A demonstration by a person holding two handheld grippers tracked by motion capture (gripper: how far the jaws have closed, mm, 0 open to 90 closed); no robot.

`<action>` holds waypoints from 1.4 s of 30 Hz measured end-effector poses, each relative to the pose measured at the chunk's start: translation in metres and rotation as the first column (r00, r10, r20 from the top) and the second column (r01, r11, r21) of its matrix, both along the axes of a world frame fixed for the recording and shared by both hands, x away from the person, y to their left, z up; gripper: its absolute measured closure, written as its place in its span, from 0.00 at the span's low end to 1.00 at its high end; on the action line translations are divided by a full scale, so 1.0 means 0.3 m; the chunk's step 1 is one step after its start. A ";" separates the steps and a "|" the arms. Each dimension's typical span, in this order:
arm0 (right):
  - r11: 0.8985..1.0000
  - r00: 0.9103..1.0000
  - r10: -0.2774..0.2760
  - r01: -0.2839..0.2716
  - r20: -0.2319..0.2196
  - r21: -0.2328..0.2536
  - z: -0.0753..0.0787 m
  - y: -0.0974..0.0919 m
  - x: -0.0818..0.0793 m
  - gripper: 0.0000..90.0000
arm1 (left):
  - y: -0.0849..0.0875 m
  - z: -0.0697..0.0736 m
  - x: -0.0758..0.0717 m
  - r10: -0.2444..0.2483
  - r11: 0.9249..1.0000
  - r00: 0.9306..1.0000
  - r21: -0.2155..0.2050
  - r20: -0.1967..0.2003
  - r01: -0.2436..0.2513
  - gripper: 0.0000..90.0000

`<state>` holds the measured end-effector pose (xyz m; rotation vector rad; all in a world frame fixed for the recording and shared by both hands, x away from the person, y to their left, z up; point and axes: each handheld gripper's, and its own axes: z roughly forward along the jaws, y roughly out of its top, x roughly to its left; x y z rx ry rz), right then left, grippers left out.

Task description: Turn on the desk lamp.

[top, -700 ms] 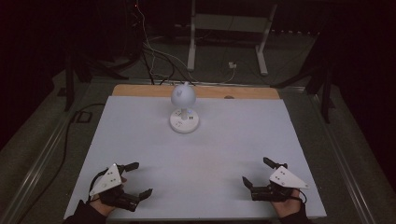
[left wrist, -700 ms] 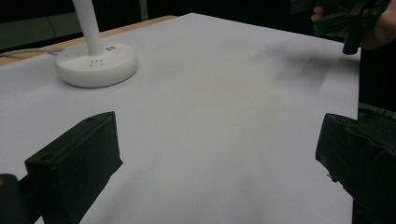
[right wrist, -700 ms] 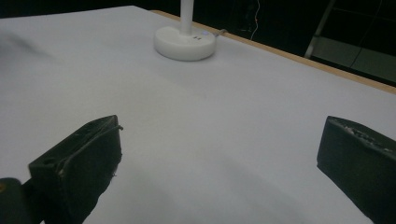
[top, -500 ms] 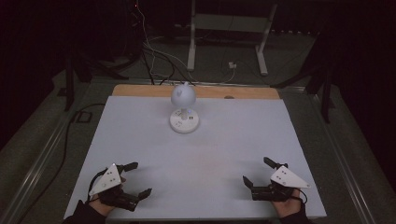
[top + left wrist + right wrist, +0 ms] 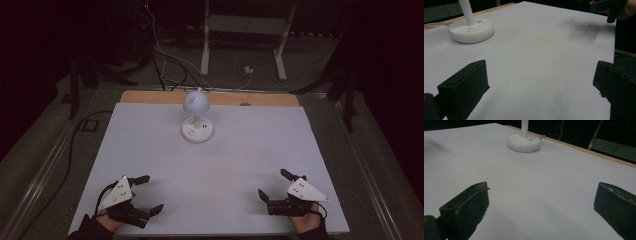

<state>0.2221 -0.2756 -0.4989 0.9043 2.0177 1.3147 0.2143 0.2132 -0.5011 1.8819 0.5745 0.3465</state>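
Table (image 5: 210, 170): big white top, fills the middle of the high view. Thin wood strip (image 5: 150, 96) along its far edge.
Lamp (image 5: 197, 116): small, white, w/ round head on a short stem and a flat round base. Stands upright at upper middle of the table, near the far edge. Base has little sockets on top.
Lamp in left gripper view (image 5: 471, 28): upper left of frame, stem cut off at the top.
Lamp in right gripper view (image 5: 524, 142): top middle of frame.
Left gripper (image 5: 149, 192): lower left of high view, held in a hand, low over the table. Fingers (image 5: 465, 87) wide apart, nothing btwn them.
Right gripper (image 5: 274, 185): lower right of high view, held in a hand. Fingers (image 5: 467, 206) wide apart too, nothing btwn them.
Both grippers: well apart from the lamp and from each other.
Floor behind table: dark, w/ cables (image 5: 165, 60) and a white metal stand (image 5: 245, 30) at top of frame.
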 end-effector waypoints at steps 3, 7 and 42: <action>1.000 1.000 -0.002 0.002 -0.003 0.002 0.001 0.000 -0.003 0.00 | -0.005 0.003 -0.004 -0.009 1.000 1.000 0.015 0.001 0.008 0.00; 1.000 1.000 -0.002 0.002 0.002 -0.005 0.003 0.000 -0.007 0.00 | -0.007 0.011 -0.005 -0.001 1.000 1.000 0.008 0.000 0.001 0.00; 1.000 1.000 -0.001 0.001 0.013 0.004 0.010 0.008 -0.015 0.00 | -0.129 0.186 0.092 -0.092 0.996 0.996 0.022 0.007 0.092 0.00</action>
